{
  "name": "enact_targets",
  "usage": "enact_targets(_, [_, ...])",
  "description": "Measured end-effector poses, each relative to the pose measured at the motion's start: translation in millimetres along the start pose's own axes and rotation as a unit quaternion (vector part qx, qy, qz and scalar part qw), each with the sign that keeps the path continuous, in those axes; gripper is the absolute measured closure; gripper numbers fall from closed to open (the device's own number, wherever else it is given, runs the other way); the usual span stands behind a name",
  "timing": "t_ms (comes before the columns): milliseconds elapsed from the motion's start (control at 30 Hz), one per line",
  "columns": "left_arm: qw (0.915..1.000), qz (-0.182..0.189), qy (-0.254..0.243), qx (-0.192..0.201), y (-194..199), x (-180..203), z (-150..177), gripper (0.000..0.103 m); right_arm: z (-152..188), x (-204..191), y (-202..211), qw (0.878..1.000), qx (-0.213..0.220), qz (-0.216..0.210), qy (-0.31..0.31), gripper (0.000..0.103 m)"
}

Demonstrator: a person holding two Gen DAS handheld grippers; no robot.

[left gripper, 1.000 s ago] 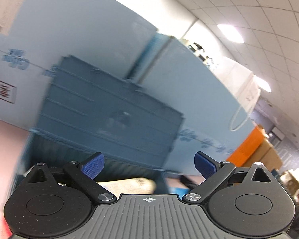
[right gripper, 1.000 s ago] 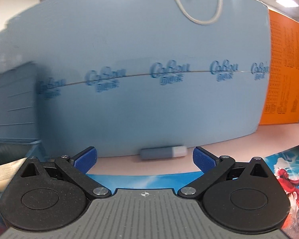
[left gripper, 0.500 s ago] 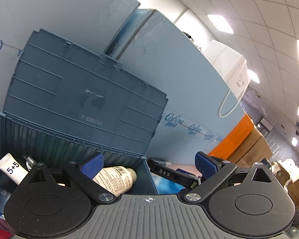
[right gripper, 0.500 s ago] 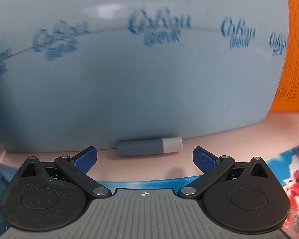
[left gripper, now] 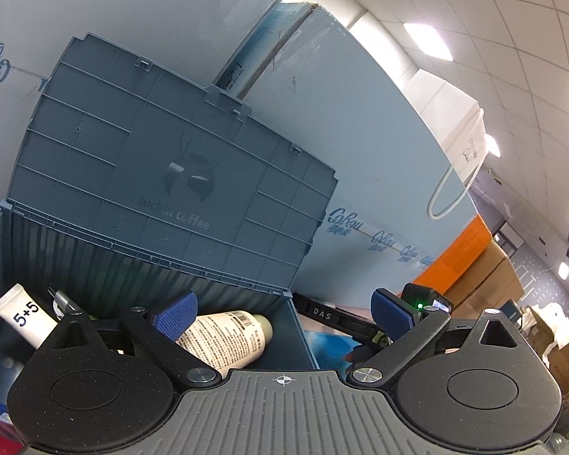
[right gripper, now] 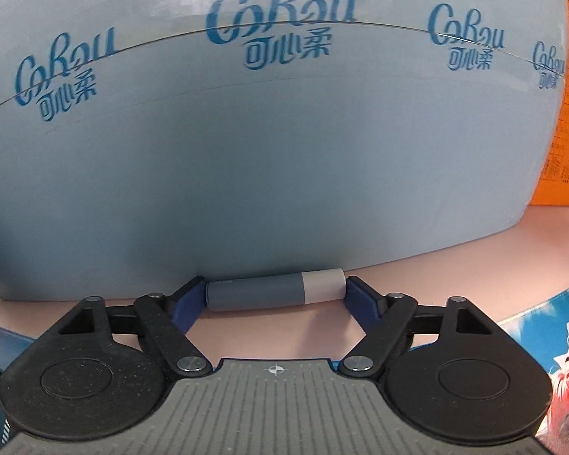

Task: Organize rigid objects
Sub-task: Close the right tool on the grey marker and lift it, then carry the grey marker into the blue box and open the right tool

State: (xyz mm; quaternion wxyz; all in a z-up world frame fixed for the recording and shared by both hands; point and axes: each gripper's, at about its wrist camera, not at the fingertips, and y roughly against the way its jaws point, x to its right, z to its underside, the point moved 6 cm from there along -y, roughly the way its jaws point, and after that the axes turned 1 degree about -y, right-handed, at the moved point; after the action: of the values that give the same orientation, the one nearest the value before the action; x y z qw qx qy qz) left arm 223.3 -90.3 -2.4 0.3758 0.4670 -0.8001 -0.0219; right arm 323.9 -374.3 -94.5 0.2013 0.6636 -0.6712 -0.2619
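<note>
One grey stick spanning right hand-held gripper pads endwise, left hand-held gripper wide, empty.

We see bright, even overhead light: in the left wrist view white ceiling panels glare from 1 to 3 o'clock, while the inside of the bin at 8 o'clock sits in shade. In the right wrist view the light is softer, with a pale sheen across the top of the blue box at 12 o'clock and a dim shadow along its base, around the tube. Both pictures are sharp at the middle, bow straight lines strongly toward the rim, and go black in the corners.
</note>
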Motion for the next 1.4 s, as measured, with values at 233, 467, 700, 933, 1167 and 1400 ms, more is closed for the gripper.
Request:
enact_targets(233, [1.0000,-0.001,0.000,-0.003,-2,0,0,0.004,-6,10,11,1.000,-0.001,-0.011,-0.018,0.027])
enact_targets(467, [1.0000,-0.004,0.007,0.001,1,-5,-2,0.004,-16,10,46,0.998,0.016,-0.040,-0.045,0.027])
enact_targets(700, [0.9998,-0.018,0.012,0.007,8,-16,-8,0.004,-20,-9,103,0.994,0.039,-0.082,-0.054,0.027])
enact_targets(933, [0.9970,-0.067,-0.021,0.030,33,-34,-25,0.004,-18,-74,177,0.986,0.071,-0.151,-0.010,0.027])
enact_targets(1167, [0.9915,-0.112,-0.015,0.065,65,-63,-41,0.004,-8,-144,191,0.974,0.042,-0.222,0.025,0.027])
enact_targets(1400, [0.9917,-0.107,0.001,0.071,76,-79,-48,0.003,13,-198,177,0.968,-0.045,-0.247,0.018,0.027])
